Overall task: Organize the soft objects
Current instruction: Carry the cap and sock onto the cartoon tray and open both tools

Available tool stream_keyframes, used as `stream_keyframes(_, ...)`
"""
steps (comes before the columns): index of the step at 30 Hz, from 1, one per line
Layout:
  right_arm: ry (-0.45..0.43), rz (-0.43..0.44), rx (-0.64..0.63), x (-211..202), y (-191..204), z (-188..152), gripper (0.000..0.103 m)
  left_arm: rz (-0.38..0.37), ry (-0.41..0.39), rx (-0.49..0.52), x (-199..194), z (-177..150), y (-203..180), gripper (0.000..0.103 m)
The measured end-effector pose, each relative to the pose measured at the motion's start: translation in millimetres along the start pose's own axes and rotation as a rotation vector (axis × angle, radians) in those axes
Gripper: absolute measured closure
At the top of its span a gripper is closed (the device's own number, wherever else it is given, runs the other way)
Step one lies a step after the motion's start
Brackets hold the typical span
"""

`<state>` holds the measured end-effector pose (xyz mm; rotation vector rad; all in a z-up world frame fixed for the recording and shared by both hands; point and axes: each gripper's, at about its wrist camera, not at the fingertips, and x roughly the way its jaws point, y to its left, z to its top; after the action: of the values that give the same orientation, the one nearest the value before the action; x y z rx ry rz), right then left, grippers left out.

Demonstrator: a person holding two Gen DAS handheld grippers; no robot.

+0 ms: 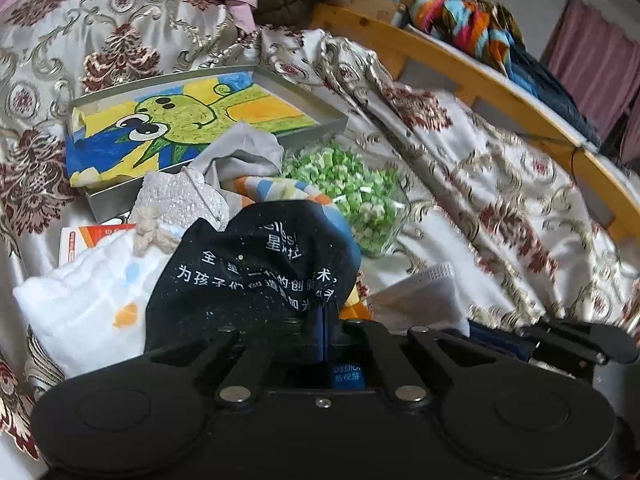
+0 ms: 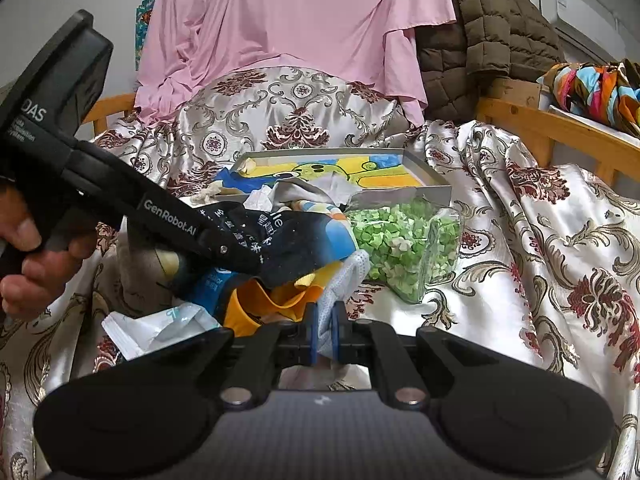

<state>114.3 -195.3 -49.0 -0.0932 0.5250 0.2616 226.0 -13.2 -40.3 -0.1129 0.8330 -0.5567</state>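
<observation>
Got my left hand-held gripper (image 1: 325, 320) pinching the black printed cloth (image 1: 256, 268), right hand-held gripper (image 2: 325, 328) clamped on the white mesh fabric (image 2: 344, 280), pulling the pile apart for sorting.

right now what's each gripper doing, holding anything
left gripper: closed on the black printed cloth.
right gripper: closed on the white mesh cloth.

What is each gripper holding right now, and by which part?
Left gripper pinches the dark printed cloth by its near edge. Right gripper pinches the white mesh cloth by its lower end.
</observation>
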Motion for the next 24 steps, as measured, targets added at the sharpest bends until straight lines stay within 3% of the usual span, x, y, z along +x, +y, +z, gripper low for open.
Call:
stream_keyframes(14,-0.112,-0.029,-0.023,-28,-1,25,0.097,-0.109,-0.182,-0.165,-47,34,18,0.103)
stream_keyframes(19,-0.161,-0.025,-0.067,-22,-7,63,0.097,-0.110,-0.271,-0.211,-64,73,41,0.103)
stream_keyframes(24,-0.203,0.004,-0.087,10,-15,110,0.097,-0.069,-0.378,-0.226,-71,115,69,0.103)
